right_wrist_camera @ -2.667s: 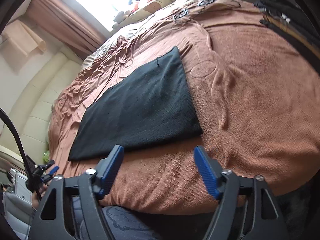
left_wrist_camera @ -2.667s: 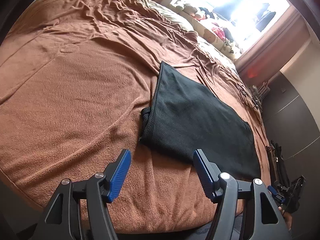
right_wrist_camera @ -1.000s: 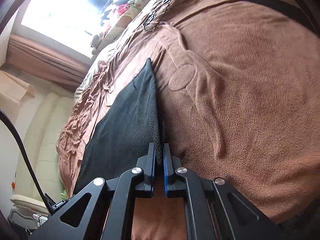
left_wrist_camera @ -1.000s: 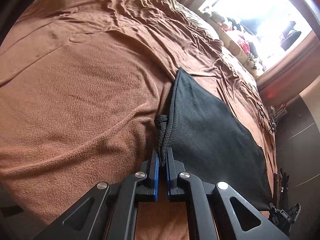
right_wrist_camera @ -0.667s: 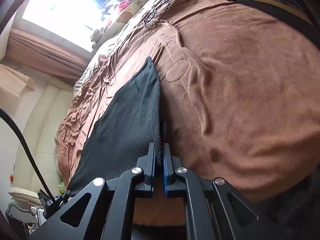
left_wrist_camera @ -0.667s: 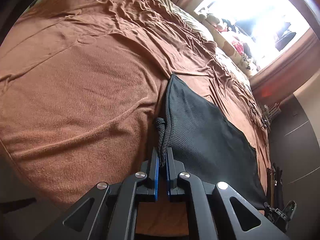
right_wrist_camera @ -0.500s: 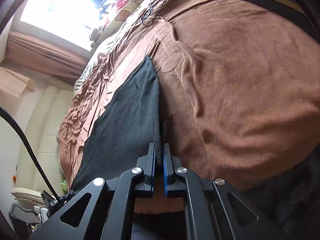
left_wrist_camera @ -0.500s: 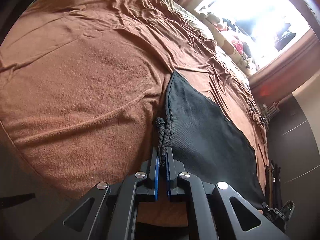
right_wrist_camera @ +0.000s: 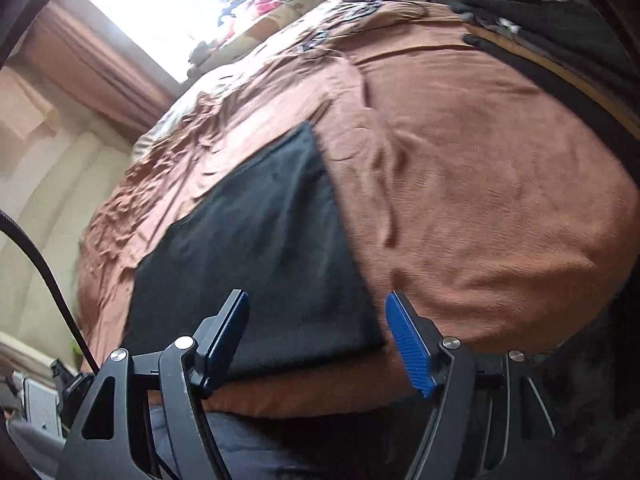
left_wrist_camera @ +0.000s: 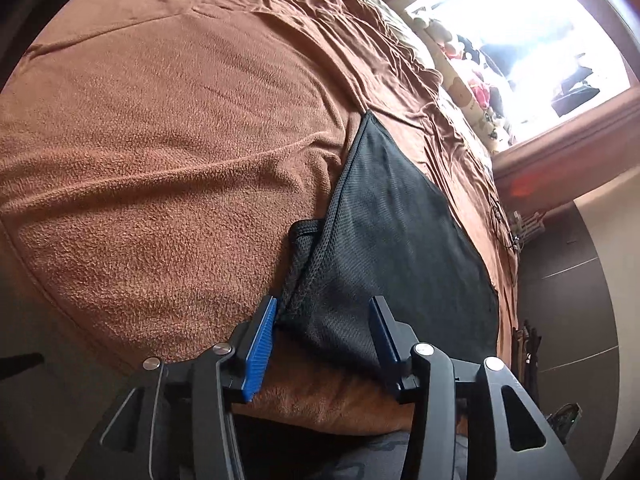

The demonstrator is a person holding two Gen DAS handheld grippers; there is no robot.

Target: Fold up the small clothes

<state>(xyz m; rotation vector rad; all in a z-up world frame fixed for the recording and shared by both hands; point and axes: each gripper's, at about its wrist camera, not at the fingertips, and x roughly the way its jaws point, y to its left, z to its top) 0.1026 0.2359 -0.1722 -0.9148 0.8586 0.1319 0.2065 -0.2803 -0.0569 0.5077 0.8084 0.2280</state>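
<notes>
While both jaws are opening:
left gripper (left_wrist_camera: 322,334): garment corner between, apparently unpinched
right gripper (right_wrist_camera: 318,338): released
black mesh garment (left_wrist_camera: 392,240): limp, light; regrip near-edge corners of bed (left_wrist_camera: 160,160)

Blown-out window (left_wrist_camera: 532,52) glare; right view seemingly motion-blurred.

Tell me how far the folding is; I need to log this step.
Done: the black garment lies flat as a neat rectangle on the brown blanket, near its front edge. In hand: nothing; the left gripper and right gripper are opening, letting go of its near corners. Left: probably another fold to make it smaller.
</notes>
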